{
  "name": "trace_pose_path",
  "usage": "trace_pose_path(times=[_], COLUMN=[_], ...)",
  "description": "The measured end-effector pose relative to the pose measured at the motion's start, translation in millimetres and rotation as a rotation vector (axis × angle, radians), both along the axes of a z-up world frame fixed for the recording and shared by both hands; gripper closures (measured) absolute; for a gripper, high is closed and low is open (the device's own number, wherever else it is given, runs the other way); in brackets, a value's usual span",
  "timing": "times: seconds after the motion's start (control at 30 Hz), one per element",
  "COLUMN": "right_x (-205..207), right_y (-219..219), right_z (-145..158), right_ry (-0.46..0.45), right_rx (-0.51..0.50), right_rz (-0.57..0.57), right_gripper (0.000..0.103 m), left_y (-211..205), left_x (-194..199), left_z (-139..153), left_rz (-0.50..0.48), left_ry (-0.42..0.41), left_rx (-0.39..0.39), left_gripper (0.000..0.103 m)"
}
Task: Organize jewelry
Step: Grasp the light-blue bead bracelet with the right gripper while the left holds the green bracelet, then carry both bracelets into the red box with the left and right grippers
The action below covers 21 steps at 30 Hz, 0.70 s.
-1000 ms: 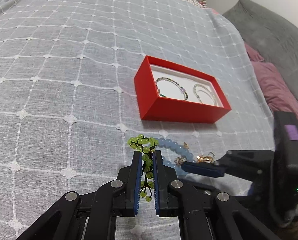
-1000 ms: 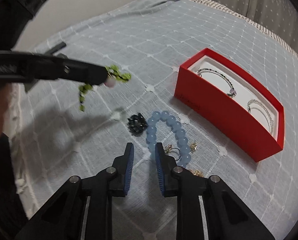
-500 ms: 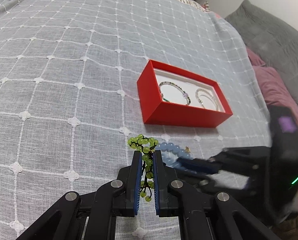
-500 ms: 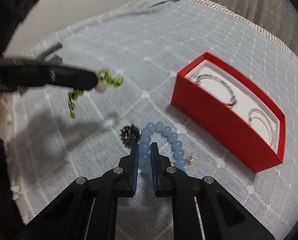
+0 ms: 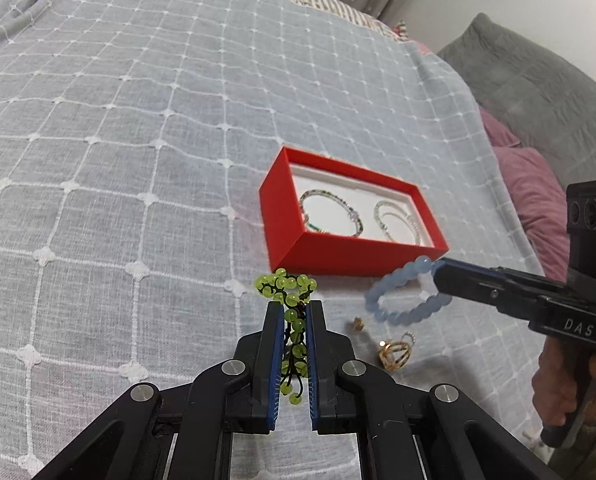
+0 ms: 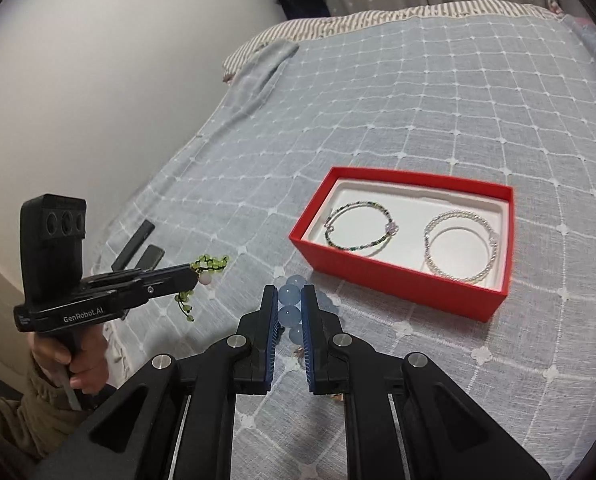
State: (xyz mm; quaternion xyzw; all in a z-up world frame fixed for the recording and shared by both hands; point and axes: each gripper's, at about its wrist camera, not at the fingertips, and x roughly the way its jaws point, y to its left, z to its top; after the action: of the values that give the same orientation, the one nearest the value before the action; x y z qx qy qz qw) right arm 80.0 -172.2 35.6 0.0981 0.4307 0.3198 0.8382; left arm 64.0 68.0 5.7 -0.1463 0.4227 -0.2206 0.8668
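My left gripper (image 5: 294,306) is shut on a green bead bracelet (image 5: 286,285) and holds it above the bedspread; it also shows in the right wrist view (image 6: 210,263). My right gripper (image 6: 289,291) is shut on a pale blue bead bracelet (image 6: 290,309), lifted off the bed; the bracelet hangs from its tip in the left wrist view (image 5: 401,294). A red box (image 5: 294,216) with a white tray holds a dark beaded bangle (image 6: 357,226) and a silver bangle (image 6: 459,246). It lies just beyond both grippers.
Gold rings (image 5: 395,352) and a small gold piece (image 5: 357,323) lie on the grey checked bedspread (image 5: 118,160) below the blue bracelet. Two dark flat objects (image 6: 138,246) lie near the bed's left edge. Purple and grey pillows (image 5: 537,184) are at the right.
My right gripper closed on the blue bracelet and lifted it off the bed towards the box. My left gripper rose with the green bracelet.
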Motion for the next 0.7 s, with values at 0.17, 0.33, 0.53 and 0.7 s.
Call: trace_pose_path(times=[0.17, 0.33, 0.53, 0.7], right_x=[2, 9, 20, 30], right_y=[-14, -36, -55, -64], right_z=[14, 27, 42, 44], right_ry=[-0.026, -0.052, -0.086, -0.101], right_rx=[0.014, 0.018, 0.035, 0.027], right_rz=[-0.04, -0.102, -0.157, -0.185], right_gripper=[0.091, 0.091, 0.091, 0.091], left_y=[-7, -18, -40, -69], left_x=[4, 14, 38, 62], left_z=[8, 27, 41, 39], left_rz=[-0.004, -0.017, -0.032, -0.058], left_ry=[-0.01, -0.046, -0.054, -0.057], left_rx=[0.001, -0.011, 0.007, 0.029], left_gripper=[0.097, 0.097, 0.097, 0.097])
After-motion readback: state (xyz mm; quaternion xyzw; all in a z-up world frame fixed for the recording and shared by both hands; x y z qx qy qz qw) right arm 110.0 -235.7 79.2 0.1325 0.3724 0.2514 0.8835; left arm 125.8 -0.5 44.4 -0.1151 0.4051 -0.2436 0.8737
